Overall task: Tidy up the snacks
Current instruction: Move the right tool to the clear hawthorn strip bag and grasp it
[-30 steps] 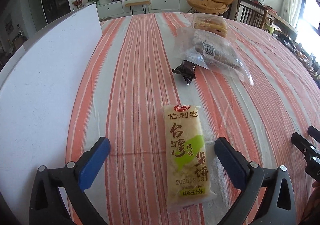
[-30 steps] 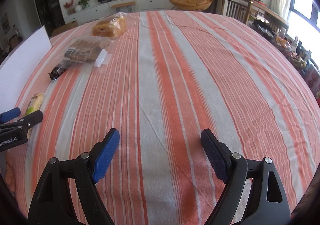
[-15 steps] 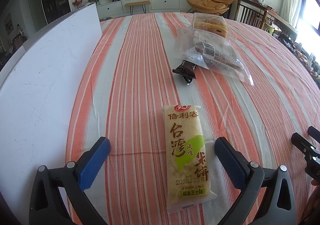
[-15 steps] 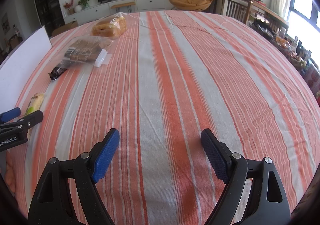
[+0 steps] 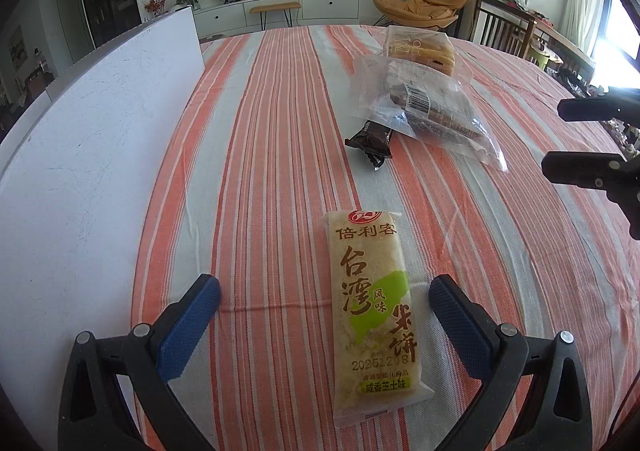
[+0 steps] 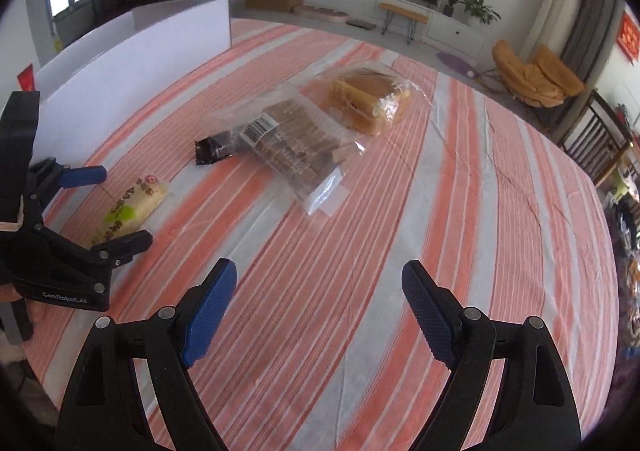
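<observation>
A yellow rice-cracker packet (image 5: 372, 311) lies flat on the striped tablecloth between the open jaws of my left gripper (image 5: 324, 307), which is empty. It also shows in the right wrist view (image 6: 132, 207). Beyond it lie a small dark snack packet (image 5: 370, 143) (image 6: 214, 149), a clear bag of brown sliced bread (image 5: 428, 111) (image 6: 296, 147) and a bag of yellow bread (image 5: 422, 51) (image 6: 368, 99). My right gripper (image 6: 320, 299) is open and empty above the cloth, facing these snacks; it shows at the right edge of the left wrist view (image 5: 588, 139).
A white box (image 5: 80, 155) (image 6: 132, 55) stands along the table's left side. The striped tablecloth (image 6: 480, 211) covers a round table. Chairs and a TV cabinet stand beyond the table's far edge.
My right gripper has swung left and lifted, now facing the bread bags and the left gripper. The left gripper and the rice-cracker packet have not moved.
</observation>
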`<state>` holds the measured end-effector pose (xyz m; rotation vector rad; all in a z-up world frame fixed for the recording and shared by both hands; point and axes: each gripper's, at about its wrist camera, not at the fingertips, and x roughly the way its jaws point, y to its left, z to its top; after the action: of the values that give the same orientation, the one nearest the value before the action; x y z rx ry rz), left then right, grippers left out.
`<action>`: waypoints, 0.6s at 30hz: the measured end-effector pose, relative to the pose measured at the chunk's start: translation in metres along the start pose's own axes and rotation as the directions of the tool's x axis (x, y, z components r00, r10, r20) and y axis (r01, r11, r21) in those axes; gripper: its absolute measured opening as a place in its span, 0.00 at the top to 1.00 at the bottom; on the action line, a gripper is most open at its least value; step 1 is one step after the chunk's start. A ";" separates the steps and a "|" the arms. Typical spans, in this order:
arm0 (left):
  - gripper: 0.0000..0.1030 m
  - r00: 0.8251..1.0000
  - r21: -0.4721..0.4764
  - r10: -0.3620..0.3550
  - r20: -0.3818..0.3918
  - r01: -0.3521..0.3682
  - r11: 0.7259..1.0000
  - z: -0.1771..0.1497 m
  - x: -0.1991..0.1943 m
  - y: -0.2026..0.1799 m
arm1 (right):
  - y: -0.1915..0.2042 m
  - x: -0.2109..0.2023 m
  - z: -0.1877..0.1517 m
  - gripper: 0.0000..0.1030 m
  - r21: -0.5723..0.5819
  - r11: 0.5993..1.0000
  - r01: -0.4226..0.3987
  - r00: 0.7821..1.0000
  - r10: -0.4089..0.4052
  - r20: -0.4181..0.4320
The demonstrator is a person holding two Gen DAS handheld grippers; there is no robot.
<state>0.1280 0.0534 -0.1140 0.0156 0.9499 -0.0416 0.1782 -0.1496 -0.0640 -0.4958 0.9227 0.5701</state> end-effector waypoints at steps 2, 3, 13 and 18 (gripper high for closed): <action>0.00 1.000 0.000 0.000 0.000 0.000 1.000 0.000 0.000 0.000 | -0.002 0.018 0.027 0.15 -0.093 0.995 -0.036 0.998 0.032 -0.046; 0.00 1.000 -0.001 0.000 0.000 0.000 1.000 0.000 0.000 0.000 | -0.001 0.029 0.038 0.15 -0.130 0.991 -0.042 0.997 0.033 -0.066; 0.00 1.000 -0.002 -0.002 0.001 0.002 1.000 -0.003 -0.002 -0.001 | 0.005 0.107 0.087 0.13 -0.157 0.979 -0.129 0.980 0.102 -0.170; 0.00 1.000 -0.002 -0.002 0.000 0.002 1.000 -0.002 -0.002 -0.001 | -0.013 0.102 0.078 0.32 0.069 0.978 -0.197 0.966 0.206 -0.156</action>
<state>0.1257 0.0529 -0.1135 0.0127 0.9496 -0.0429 0.2818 -0.0864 -0.1084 -0.4068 1.1502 0.6951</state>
